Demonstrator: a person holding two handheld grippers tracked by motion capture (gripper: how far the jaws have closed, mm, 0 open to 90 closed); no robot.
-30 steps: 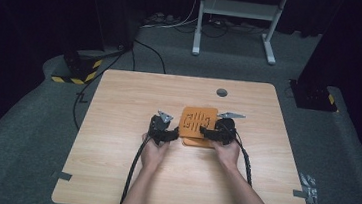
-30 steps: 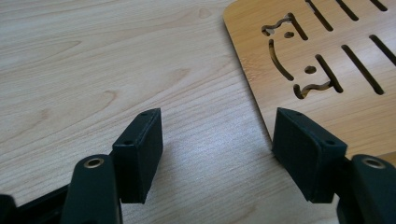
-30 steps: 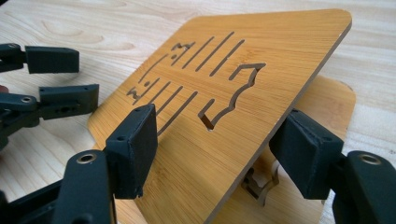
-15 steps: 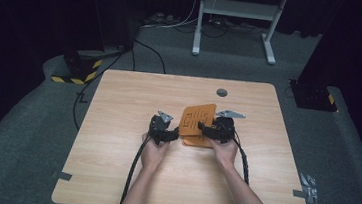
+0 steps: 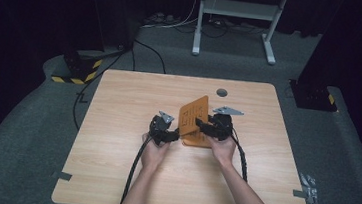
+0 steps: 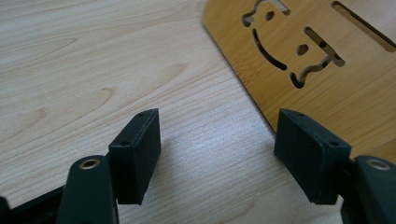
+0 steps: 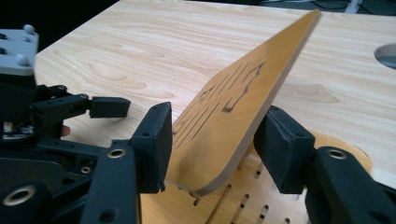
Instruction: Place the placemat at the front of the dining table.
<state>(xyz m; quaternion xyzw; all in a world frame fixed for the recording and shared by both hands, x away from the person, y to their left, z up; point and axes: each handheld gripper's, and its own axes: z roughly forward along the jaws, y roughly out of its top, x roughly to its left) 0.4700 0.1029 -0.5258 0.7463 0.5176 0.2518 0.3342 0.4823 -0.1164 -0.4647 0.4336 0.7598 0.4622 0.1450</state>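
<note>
left gripper [image 5: 178, 134]: fingers spread, low | right gripper [image 5: 202, 125]: fingers clamped, raised

Near the middle of the worktop [image 5: 111, 175], slightly toward its right half, a flat slotted board [image 5: 196, 140] lies on the surface. A second slotted panel [image 5: 193, 116] stands tilted over it, its lower edge down by the flat board and its upper edge leaning away toward the far side. The right gripper [image 5: 203, 126] sits just right of this panel, a jaw on either face of it. The left gripper [image 5: 176, 134] rests just left of both boards, at the near-left edge of the flat one. Behind the panel, toward the far edge, a round hole [image 5: 221, 92] sits in the worktop.
</note>
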